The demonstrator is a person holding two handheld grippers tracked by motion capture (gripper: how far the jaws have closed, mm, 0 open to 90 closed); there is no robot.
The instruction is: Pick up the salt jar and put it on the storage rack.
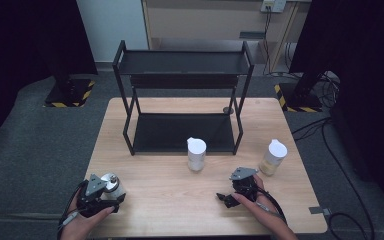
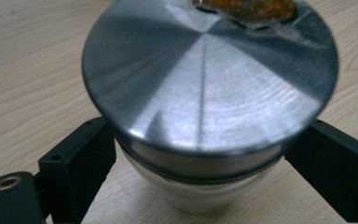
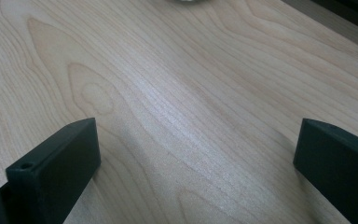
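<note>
Left tongs (image 2: pixel 200 154) flank the steel-lidded jar (image 2: pixel 205 93) on both sides

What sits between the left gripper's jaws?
A steel-lidded jar stands on the table between the left gripper's jaws, seen in its own view.

Left tool (image 1: pixel 111 196) closed — right tool (image 1: pixel 226 198) agape
</note>
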